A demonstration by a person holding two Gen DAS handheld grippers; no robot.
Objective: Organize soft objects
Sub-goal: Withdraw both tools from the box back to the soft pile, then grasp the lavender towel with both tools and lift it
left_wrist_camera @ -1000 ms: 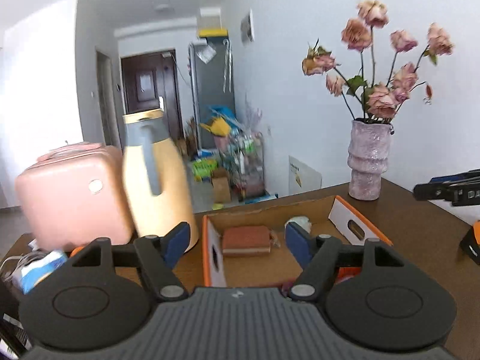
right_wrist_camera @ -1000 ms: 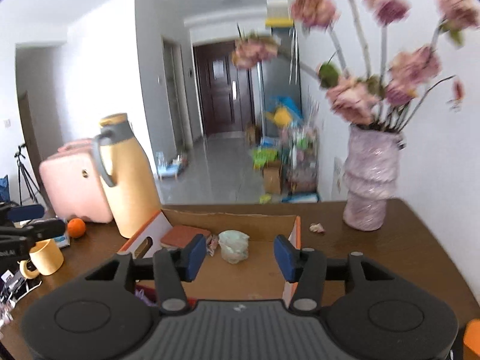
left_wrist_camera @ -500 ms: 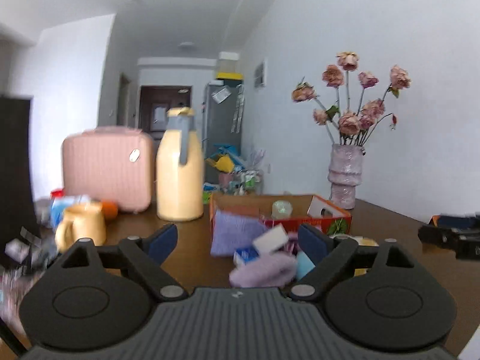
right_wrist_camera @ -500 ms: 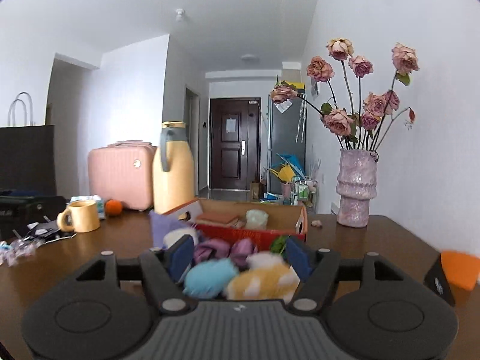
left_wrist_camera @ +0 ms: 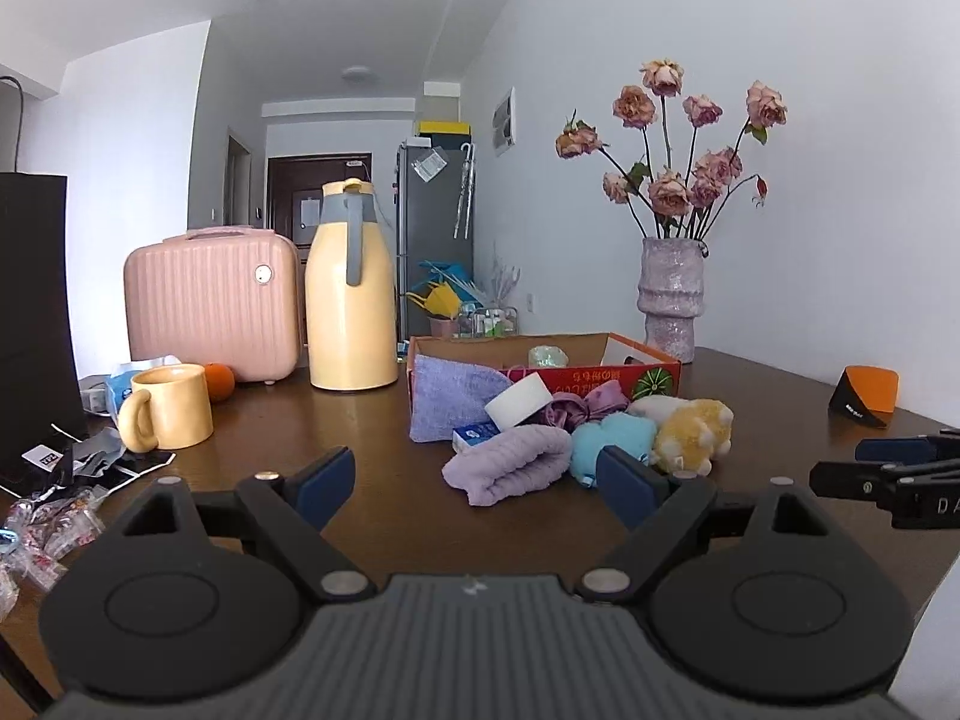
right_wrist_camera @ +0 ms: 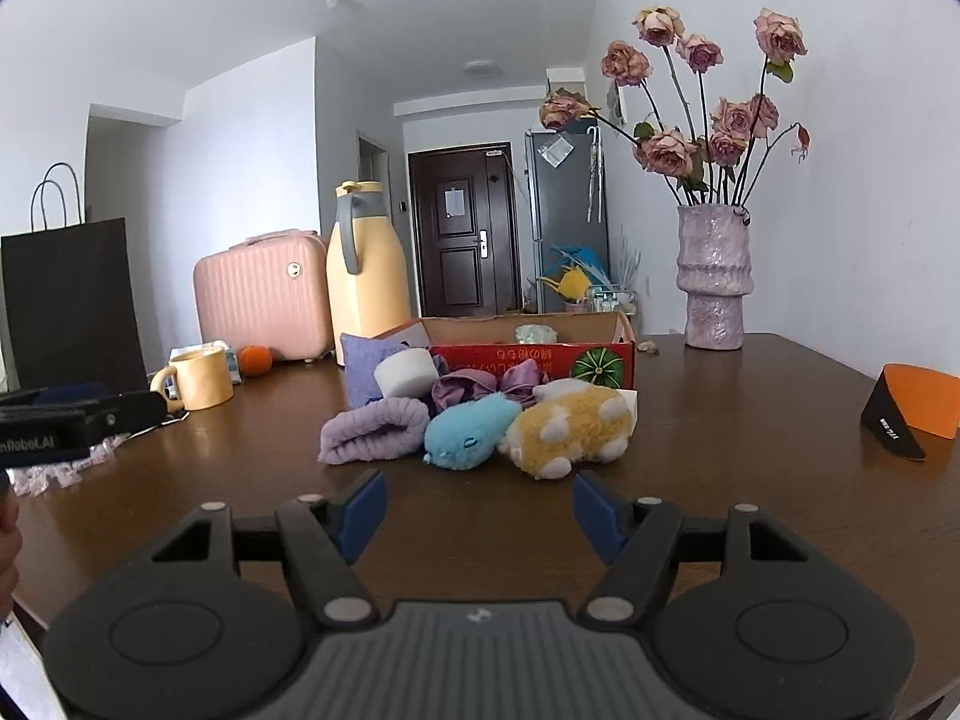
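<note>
before the cardboard box (right_wrist_camera: 528,354), fluffy blue plush (right_wrist_camera: 471,429) lies flat.

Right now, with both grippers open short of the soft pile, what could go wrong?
The toys touch: closing on the blue plush may also drag the yellow plush or the rolled purple towel.

The white roll rests on the pile and could tumble off if it shifts.

The box stands right behind the pile, so a forward push may jam items against it.
</note>
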